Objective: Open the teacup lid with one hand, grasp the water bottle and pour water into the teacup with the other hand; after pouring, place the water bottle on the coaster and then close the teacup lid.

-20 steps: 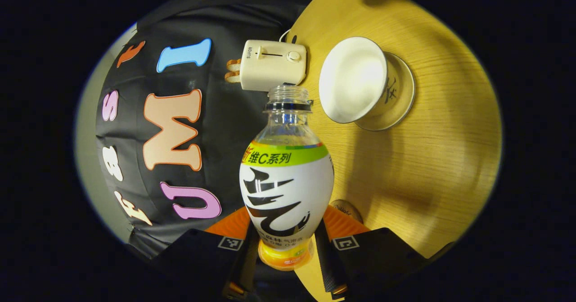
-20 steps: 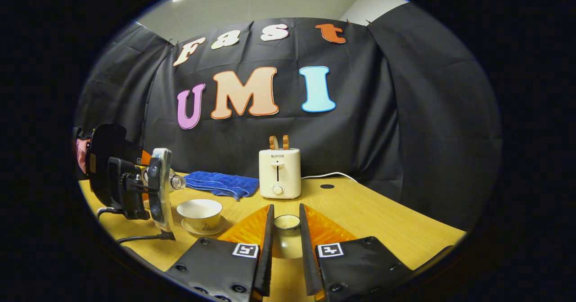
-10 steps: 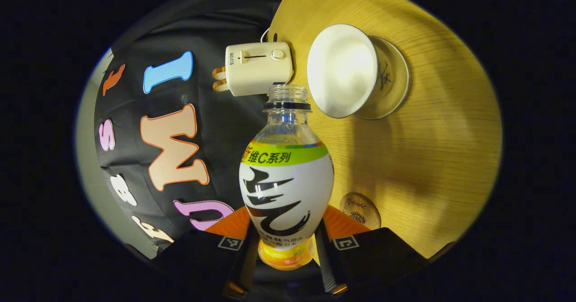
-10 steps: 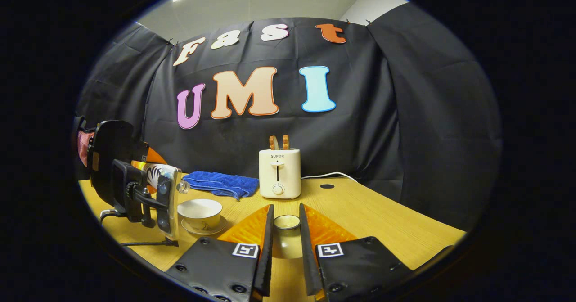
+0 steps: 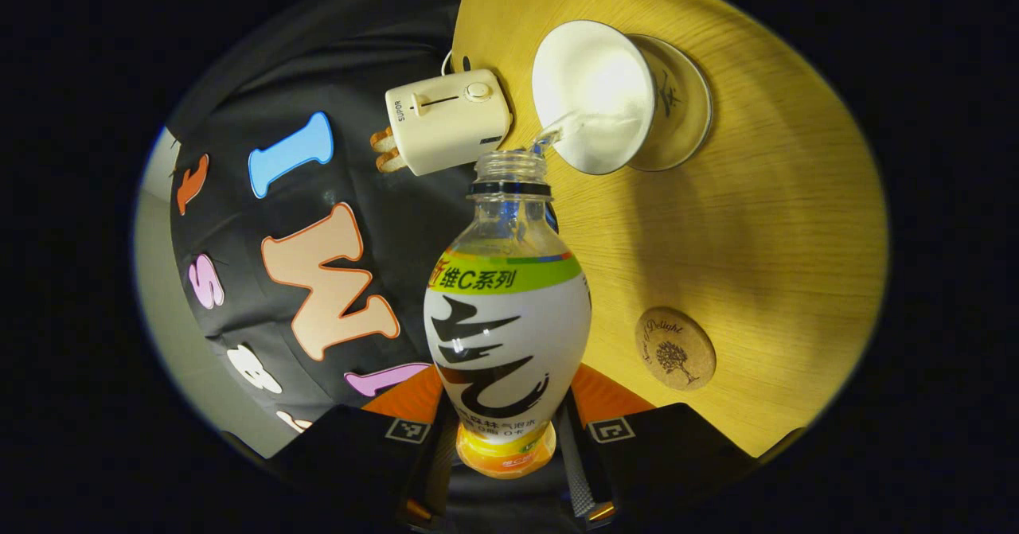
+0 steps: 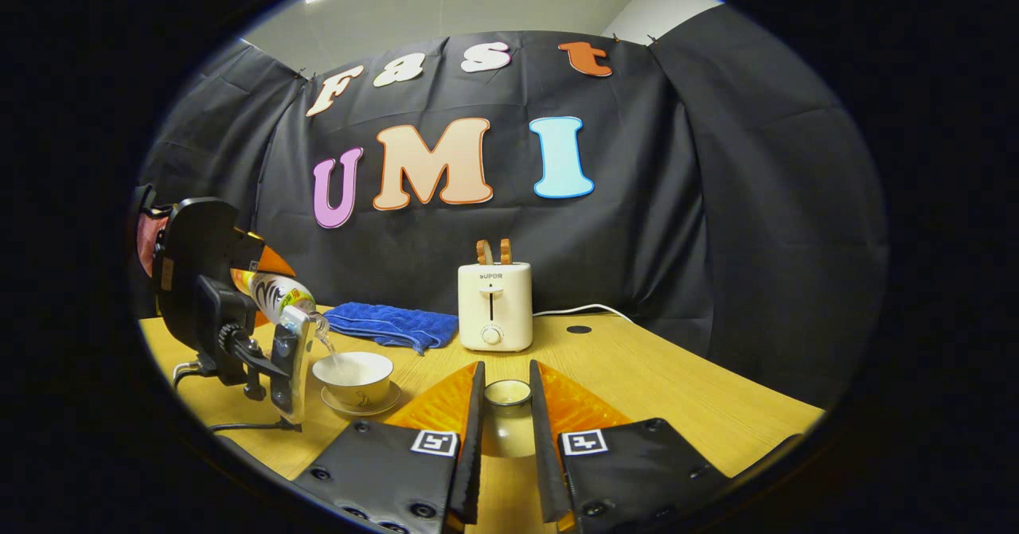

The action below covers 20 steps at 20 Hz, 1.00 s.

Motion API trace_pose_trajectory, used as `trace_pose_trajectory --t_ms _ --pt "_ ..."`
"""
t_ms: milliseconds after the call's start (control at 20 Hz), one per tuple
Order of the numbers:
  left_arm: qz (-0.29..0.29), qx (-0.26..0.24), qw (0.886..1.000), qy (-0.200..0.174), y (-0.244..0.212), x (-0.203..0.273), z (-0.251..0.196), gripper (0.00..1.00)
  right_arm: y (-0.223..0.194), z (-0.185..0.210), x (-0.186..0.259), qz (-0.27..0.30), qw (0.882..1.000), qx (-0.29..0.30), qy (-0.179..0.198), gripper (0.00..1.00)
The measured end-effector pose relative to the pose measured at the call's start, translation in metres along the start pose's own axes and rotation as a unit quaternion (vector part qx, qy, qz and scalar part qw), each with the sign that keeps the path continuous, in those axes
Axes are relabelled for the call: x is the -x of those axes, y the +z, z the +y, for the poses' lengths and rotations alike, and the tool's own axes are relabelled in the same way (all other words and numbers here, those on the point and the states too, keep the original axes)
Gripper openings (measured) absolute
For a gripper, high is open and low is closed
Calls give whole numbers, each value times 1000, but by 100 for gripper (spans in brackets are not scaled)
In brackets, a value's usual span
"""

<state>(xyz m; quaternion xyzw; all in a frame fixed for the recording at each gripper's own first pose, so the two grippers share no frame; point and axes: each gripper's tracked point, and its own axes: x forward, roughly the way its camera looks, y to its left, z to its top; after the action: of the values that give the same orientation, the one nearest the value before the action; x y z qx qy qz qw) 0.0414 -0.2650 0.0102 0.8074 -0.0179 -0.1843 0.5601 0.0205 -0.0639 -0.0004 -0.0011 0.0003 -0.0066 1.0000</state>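
Note:
My left gripper (image 5: 506, 438) is shut on the base of an uncapped water bottle (image 5: 507, 319) with a white and green label. The bottle is tipped, its mouth just beside the rim of the white teacup (image 5: 593, 96). A thin stream of water (image 5: 557, 128) runs from the mouth into the cup, which stands on its saucer (image 5: 689, 108). A round wooden coaster (image 5: 675, 348) lies on the table nearer to me. My right gripper (image 6: 506, 419) is shut on the teacup lid (image 6: 507, 397), held above the table right of the teacup (image 6: 353, 375).
A cream toaster (image 6: 493, 305) with toast in it stands at the back of the wooden table (image 6: 637, 375), its cord trailing right. A blue towel (image 6: 390, 323) lies behind the cup. A black cable (image 6: 239, 425) runs along the table's front left.
The left gripper has tipped the bottle further and brought its mouth up to the cup's rim; water now flows into the cup. The right gripper with the lid has stayed still.

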Motion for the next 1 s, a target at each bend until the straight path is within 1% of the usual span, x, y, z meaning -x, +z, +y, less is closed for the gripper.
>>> trace_pose_trajectory --t_ms 450,800,900,1000 --pt "13 -76 997 20 -4 4 27 57 0 0 1 0 1000 0 -1 34" --pt "11 -104 994 33 -4 10 51 57 0 0 1 1 1000 0 -1 33" --pt "7 -106 994 35 -2 11 55 56 1 -2 1 1 1000 0 -4 33" --pt "10 -119 992 34 -1 11 56 57 1 -2 2 1 1000 0 -4 33"
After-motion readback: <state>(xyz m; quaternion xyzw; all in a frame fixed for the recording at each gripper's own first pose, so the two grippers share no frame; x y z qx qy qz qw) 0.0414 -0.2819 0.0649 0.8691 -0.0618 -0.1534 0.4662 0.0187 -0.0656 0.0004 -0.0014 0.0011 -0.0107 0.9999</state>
